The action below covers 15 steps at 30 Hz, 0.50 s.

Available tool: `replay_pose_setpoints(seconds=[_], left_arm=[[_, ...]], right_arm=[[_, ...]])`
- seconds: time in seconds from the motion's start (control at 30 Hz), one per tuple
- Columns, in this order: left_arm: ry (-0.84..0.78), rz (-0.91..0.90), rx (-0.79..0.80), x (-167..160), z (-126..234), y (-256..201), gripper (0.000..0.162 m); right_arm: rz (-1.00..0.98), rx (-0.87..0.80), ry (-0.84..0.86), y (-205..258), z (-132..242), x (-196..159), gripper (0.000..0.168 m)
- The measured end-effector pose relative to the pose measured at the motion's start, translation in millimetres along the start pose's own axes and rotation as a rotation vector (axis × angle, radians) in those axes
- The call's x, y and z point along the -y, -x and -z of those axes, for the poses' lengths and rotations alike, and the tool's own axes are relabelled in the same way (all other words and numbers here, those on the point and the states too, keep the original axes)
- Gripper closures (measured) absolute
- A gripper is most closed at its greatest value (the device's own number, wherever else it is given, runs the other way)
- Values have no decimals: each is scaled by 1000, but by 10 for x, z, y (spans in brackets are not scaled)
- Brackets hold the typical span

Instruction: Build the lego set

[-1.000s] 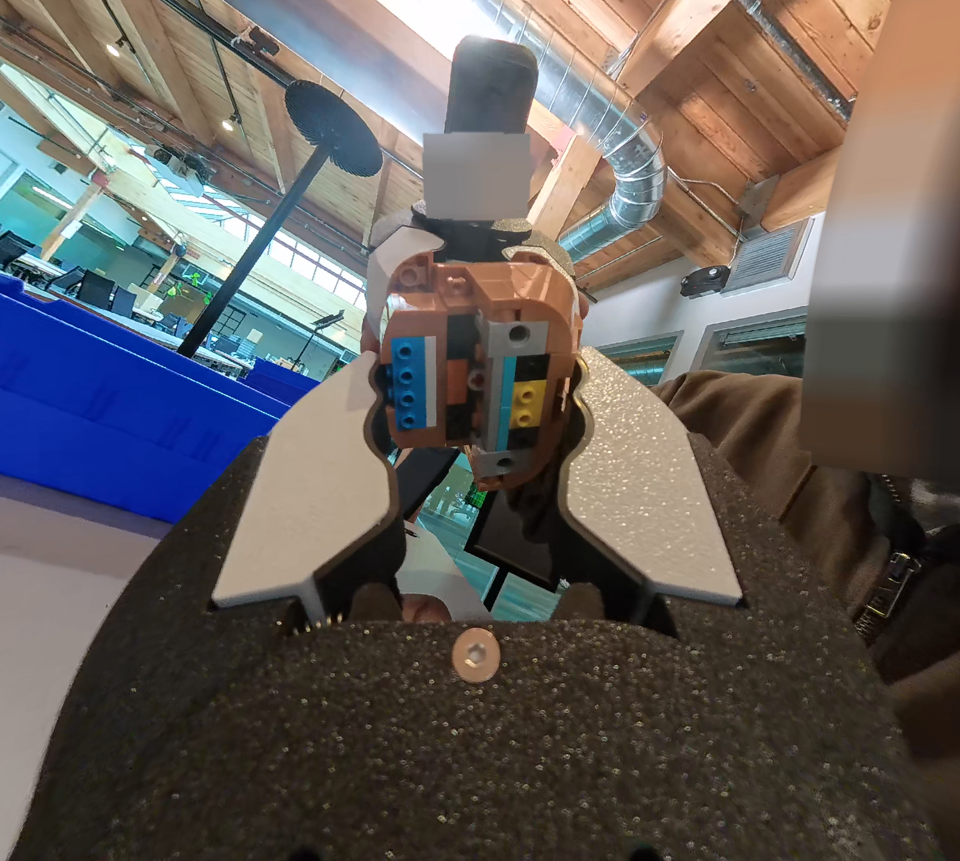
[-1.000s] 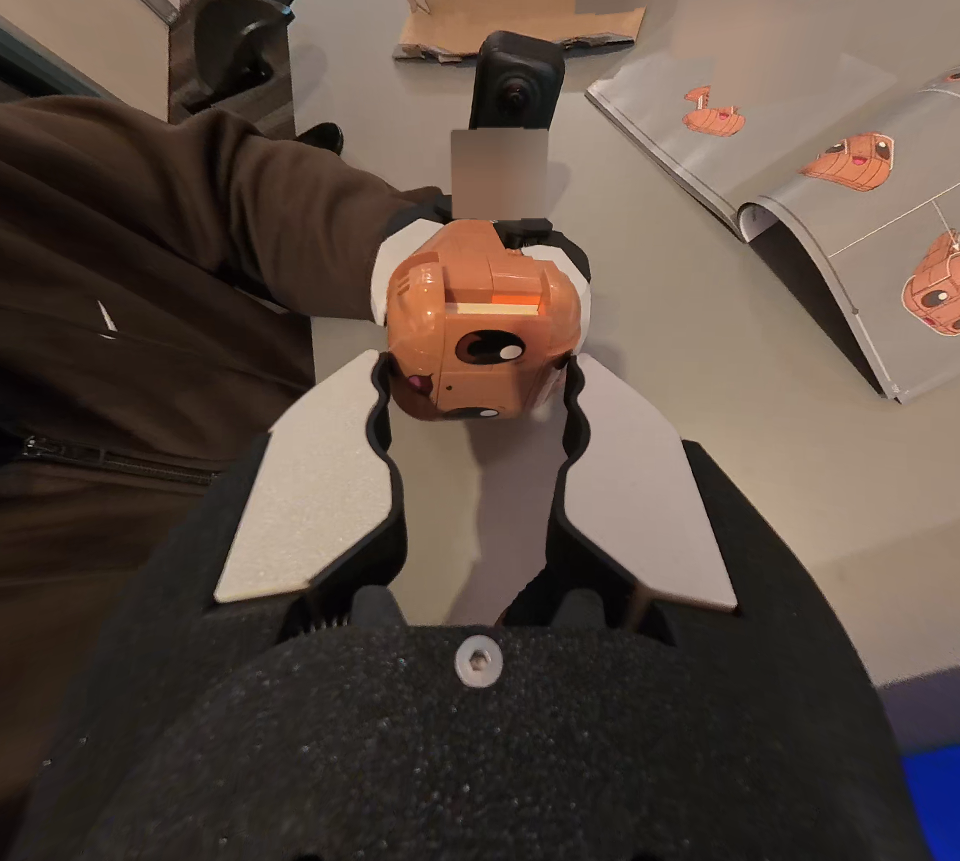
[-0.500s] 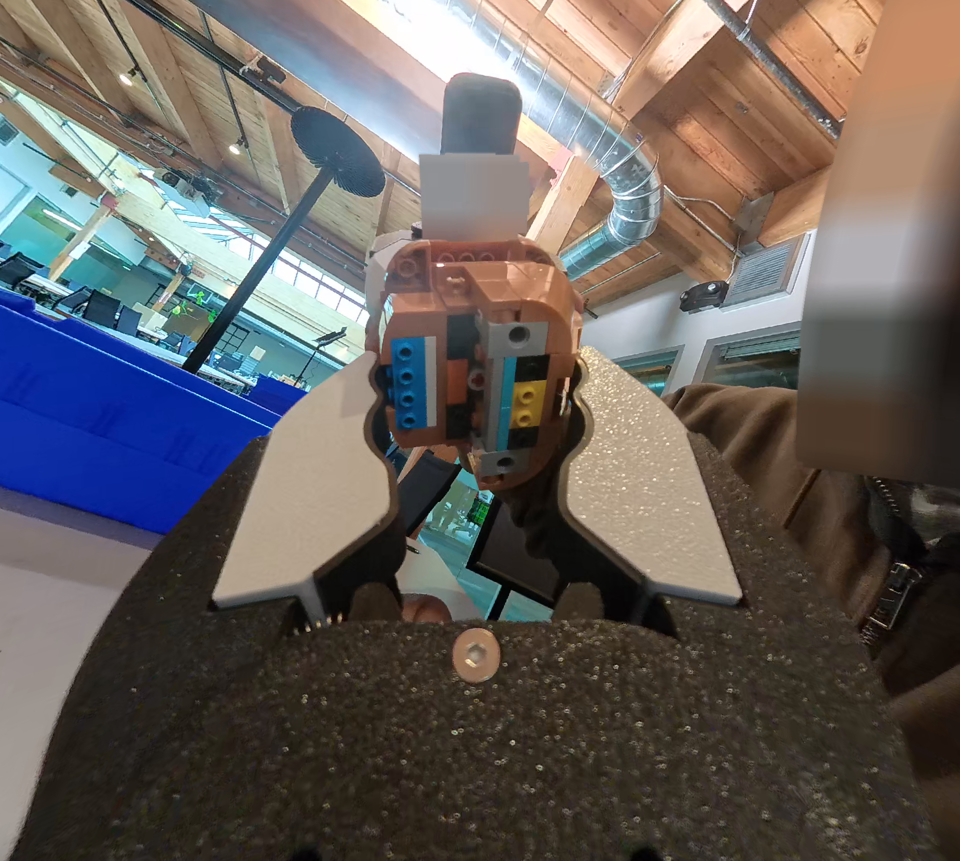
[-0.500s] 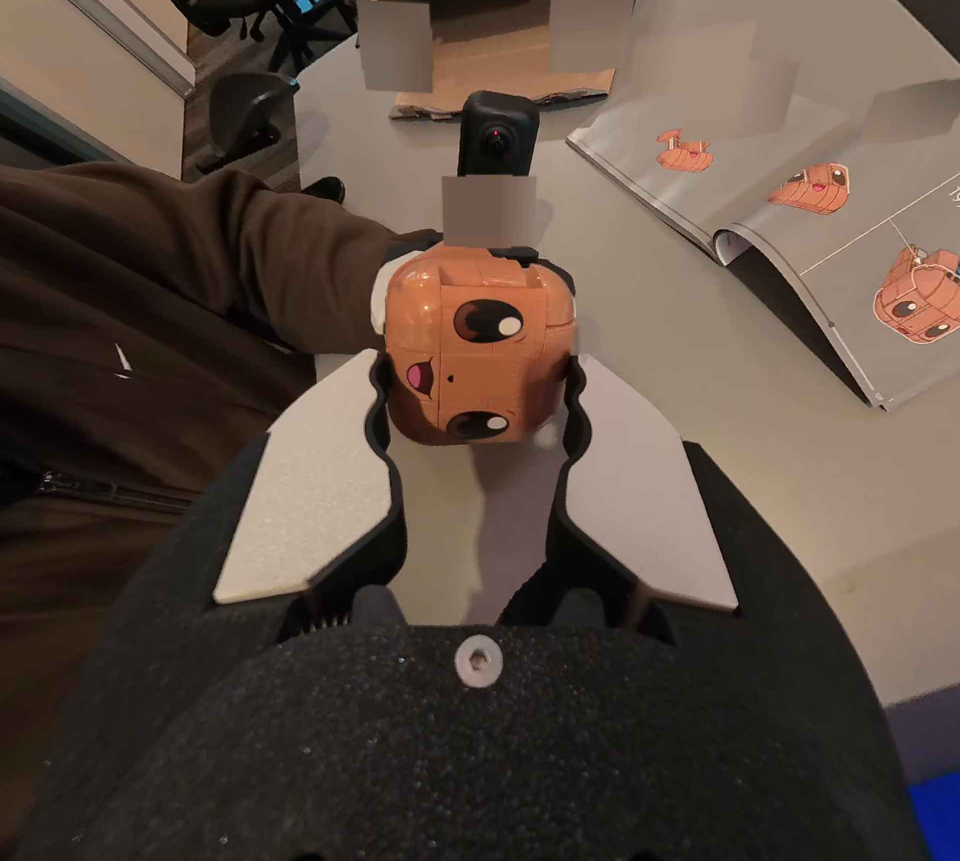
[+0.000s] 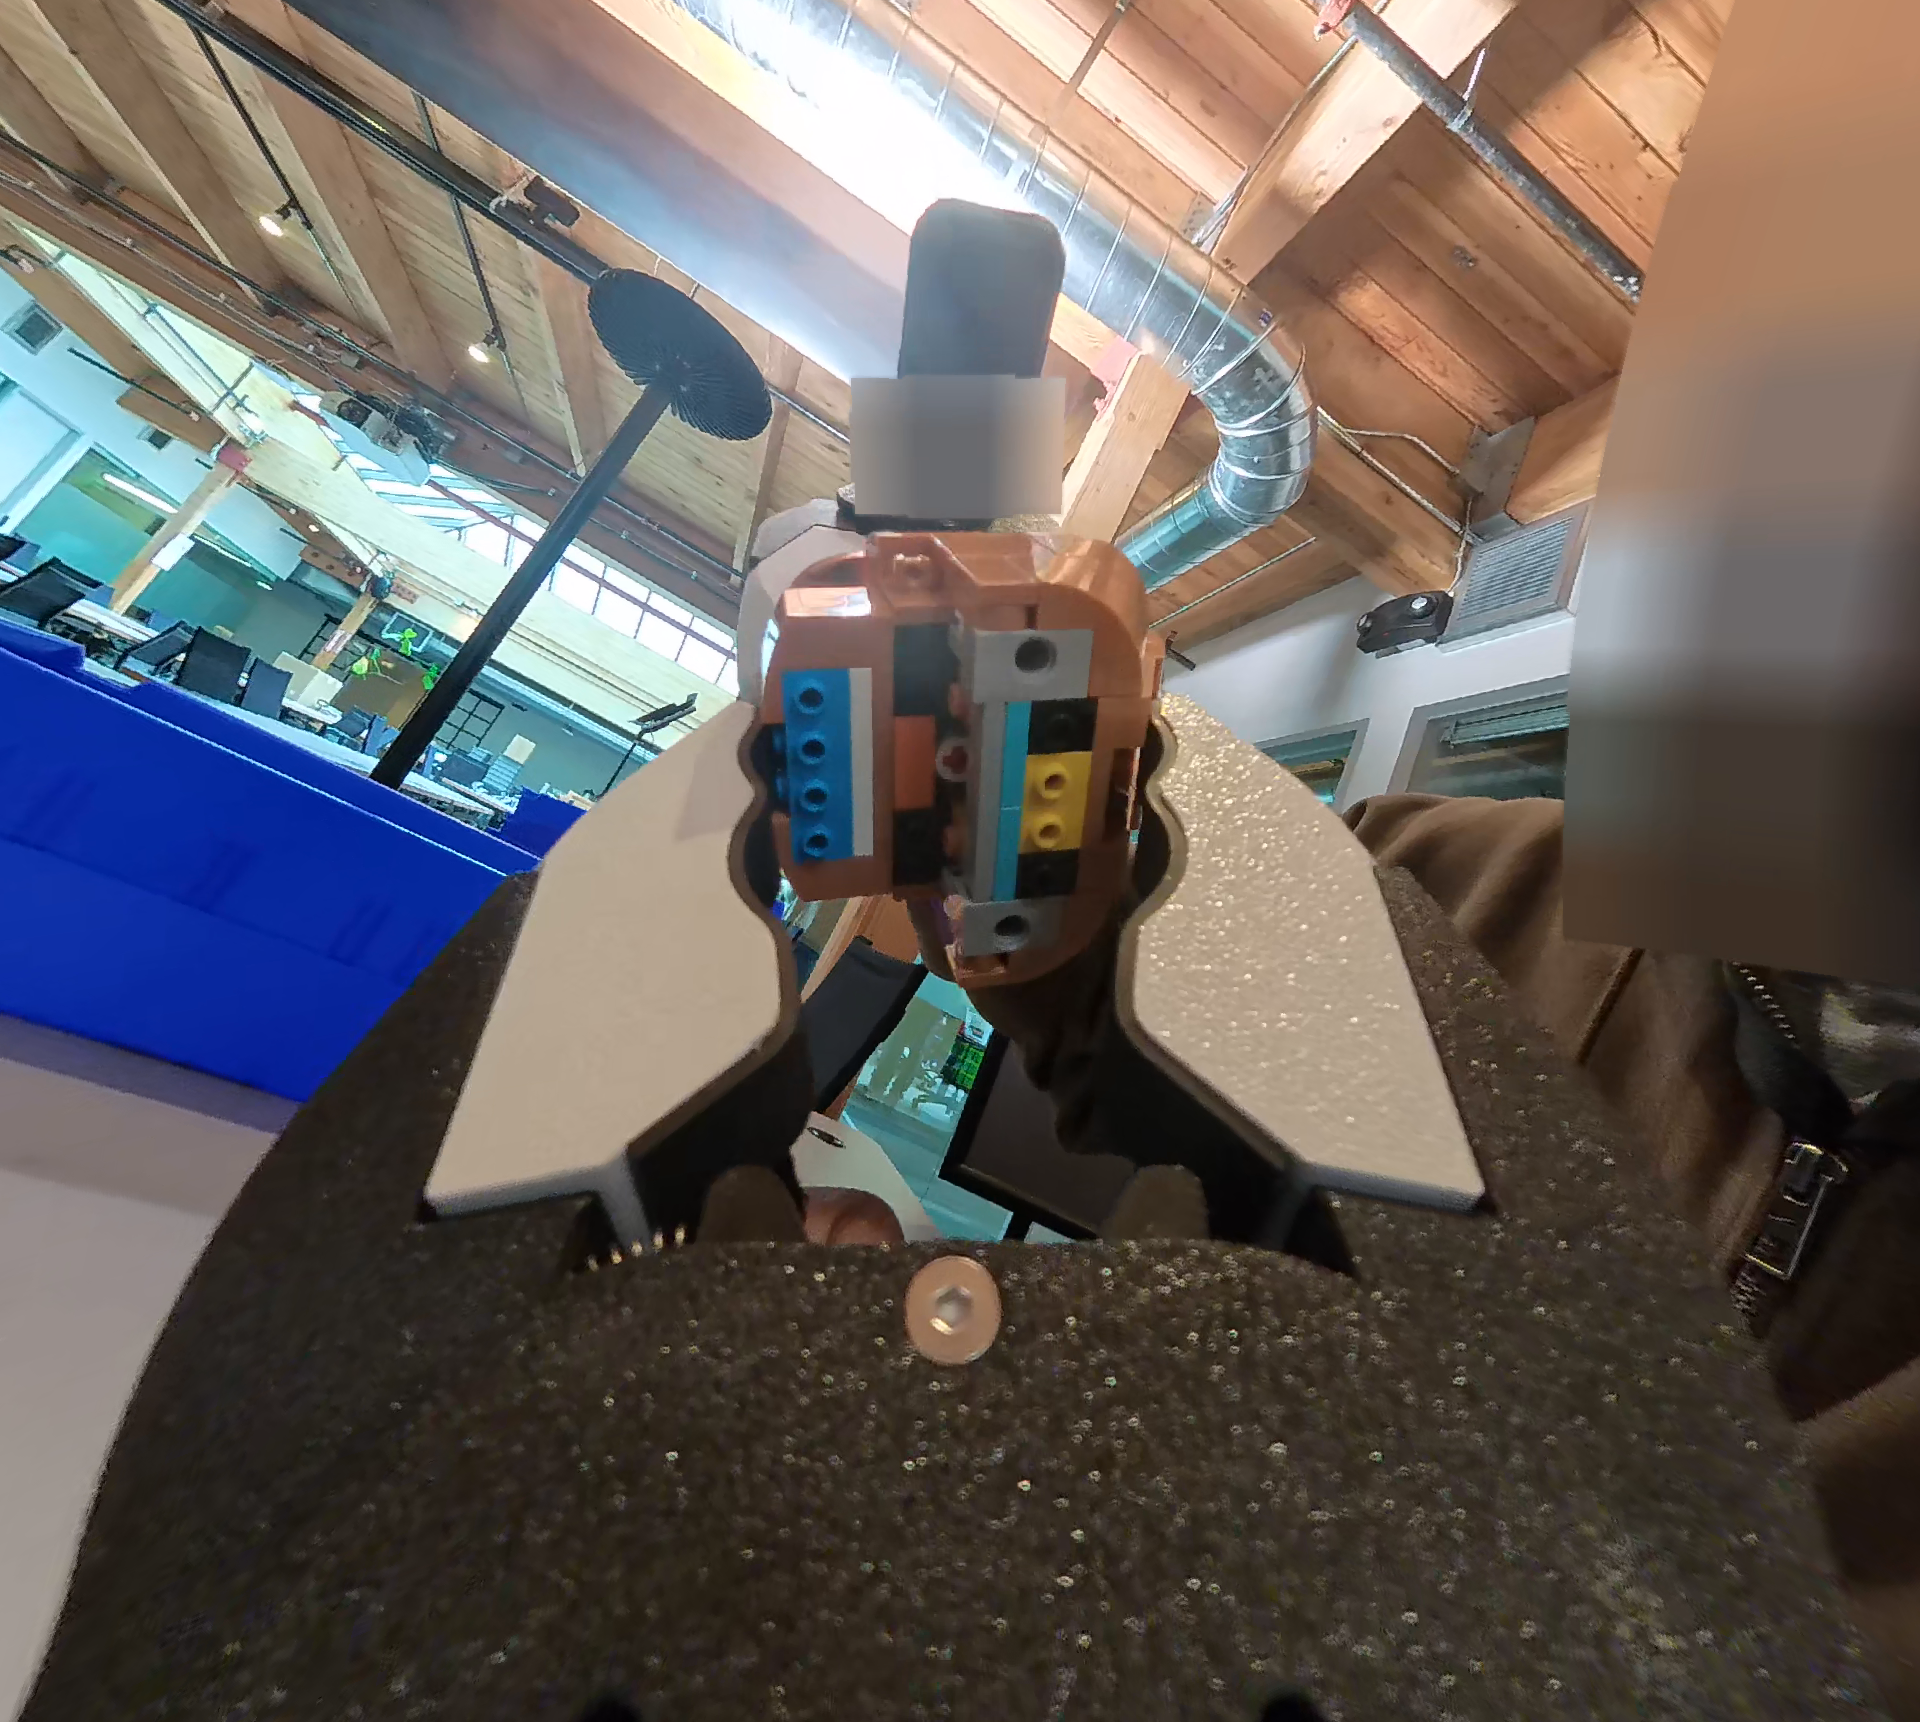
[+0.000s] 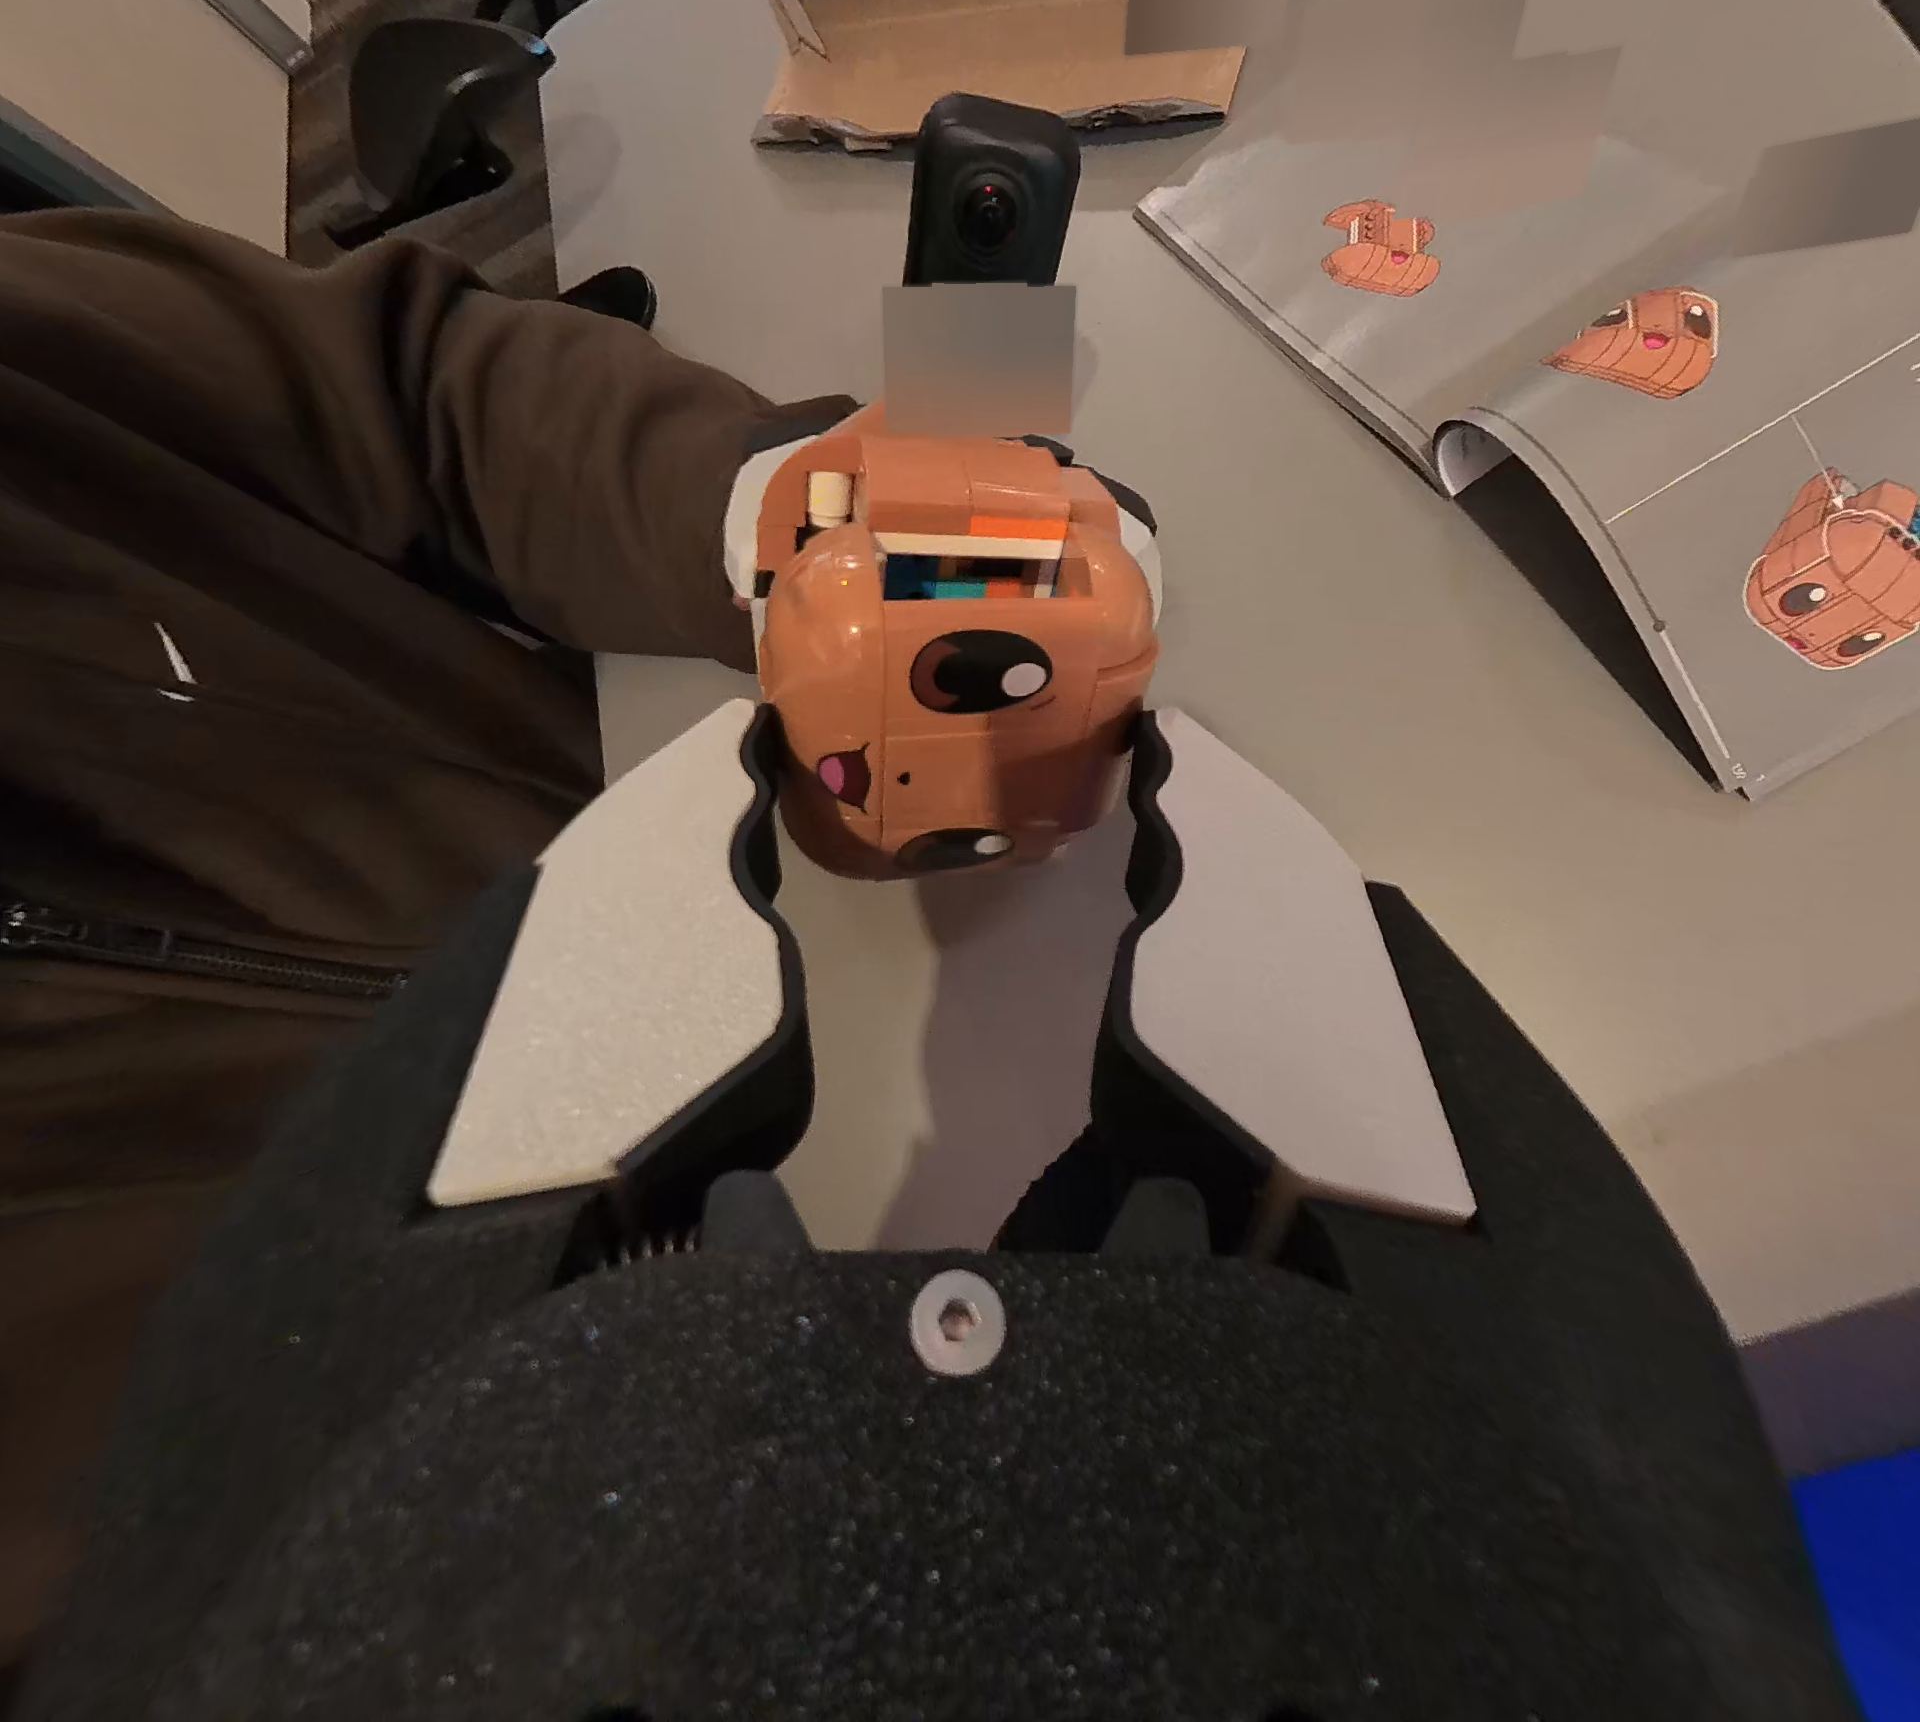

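A brown lego head model (image 6: 966, 716) with cartoon eyes and a pink mouth hangs above the grey table (image 6: 1351, 945), between my two grippers, which face each other. My right gripper (image 6: 951, 779) looks down on its face, with its fingertips against both sides of the face end. The model's top has an opening with coloured bricks inside. My left gripper (image 5: 951, 768) looks up at the model's back (image 5: 935, 758), where blue, yellow, black and grey bricks show, and is shut on its sides. Each gripper's white fingers show behind the model in the other's view.
An open instruction booklet (image 6: 1558, 446) lies on the table at the right. A torn cardboard box (image 6: 987, 10) lies at the far end, with office chairs (image 6: 436, 103) beyond. A blue bin (image 5: 156, 841) is at the left. A brown sleeve (image 6: 416, 446) reaches in from the left.
In the right wrist view the model's face has tipped downward, so its open top now shows. In the left wrist view the model keeps its place between the fingers.
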<state>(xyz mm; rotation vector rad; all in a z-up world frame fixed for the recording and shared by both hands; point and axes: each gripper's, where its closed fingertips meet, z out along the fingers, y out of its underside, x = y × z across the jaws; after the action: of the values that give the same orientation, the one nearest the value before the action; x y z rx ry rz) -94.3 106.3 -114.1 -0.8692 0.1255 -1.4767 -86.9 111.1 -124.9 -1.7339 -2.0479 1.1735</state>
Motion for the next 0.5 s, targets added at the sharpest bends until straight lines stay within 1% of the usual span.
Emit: replay_pose_setpoints(seconds=[0.5], left_arm=[[10,-4,24,-14,-1,33,95]], right_arm=[[19,-2,2,-4,6,-3,103]])
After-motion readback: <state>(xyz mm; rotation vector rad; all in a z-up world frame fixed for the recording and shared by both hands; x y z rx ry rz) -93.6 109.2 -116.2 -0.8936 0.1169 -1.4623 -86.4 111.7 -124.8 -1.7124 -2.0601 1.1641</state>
